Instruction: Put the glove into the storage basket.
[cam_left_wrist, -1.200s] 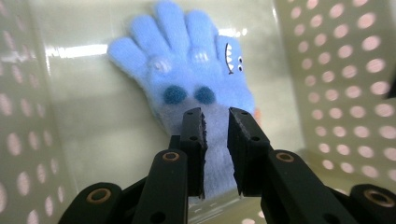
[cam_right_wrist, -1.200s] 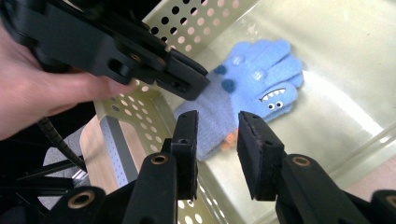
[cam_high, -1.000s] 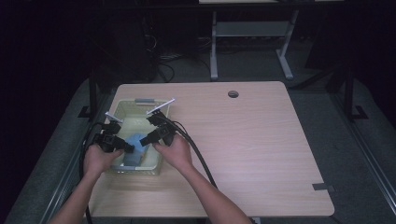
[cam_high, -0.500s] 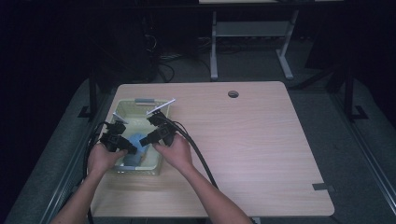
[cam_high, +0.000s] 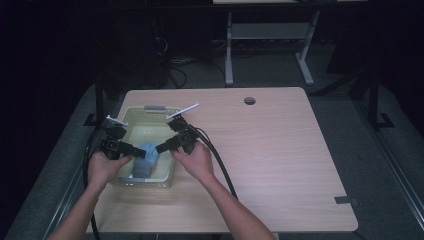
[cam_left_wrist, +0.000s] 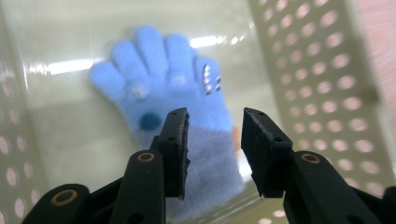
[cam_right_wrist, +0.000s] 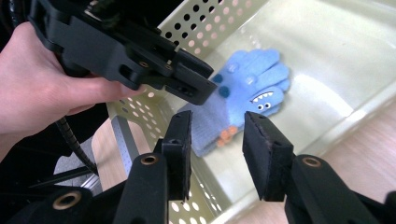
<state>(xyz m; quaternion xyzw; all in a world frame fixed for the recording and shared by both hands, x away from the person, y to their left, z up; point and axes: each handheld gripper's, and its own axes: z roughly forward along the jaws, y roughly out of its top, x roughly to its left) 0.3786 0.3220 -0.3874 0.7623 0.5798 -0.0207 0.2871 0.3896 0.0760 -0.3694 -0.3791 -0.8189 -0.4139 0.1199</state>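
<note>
Table (cam_high: 280, 150): light wood top w/ a round hole (cam_high: 249, 100) near far edge; dark floor around it.
Basket (cam_high: 131, 118): pale yellow-green, perforated walls, sits on left part of table, close to left edge. Grey clip (cam_high: 155, 107) on its far rim.
Glove (cam_high: 146, 159): blue fuzzy knit, lies flat on basket floor, toward near end. Cuff paler blue. Monster face (eyes + teeth) on one side, darker blue dots on the other, orange bits by the cuff, seen in right gripper view (cam_right_wrist: 243, 100).
Glove in left gripper view (cam_left_wrist: 180, 100): fingers point away from cam, cuff toward the jaws.
Left gripper (cam_high: 129, 149): held in left hand (cam_high: 102, 167) at basket's left wall, jaws reach over rim into basket. Jaws apart w/ a moderate gap, nothing between them; cuff lies below/beyond the gap in its own view (cam_left_wrist: 215, 147). Contact w/ glove: can't tell.
Right gripper (cam_high: 160, 148): held in right hand (cam_high: 196, 161) at basket's right side, jaws angled toward glove from the right. Jaws apart, moderate gap, empty; glove shows thru the gap farther off in its own view (cam_right_wrist: 215, 151), not touching.
Grippers rel. to each other: tips near, either side of glove, pointing inward.
Cables: black cable (cam_high: 220, 167) trails from right gripper toward near edge of table.
Left gripper seen from right cam (cam_right_wrist: 140, 60): black body across upper left, hand behind it.
</note>
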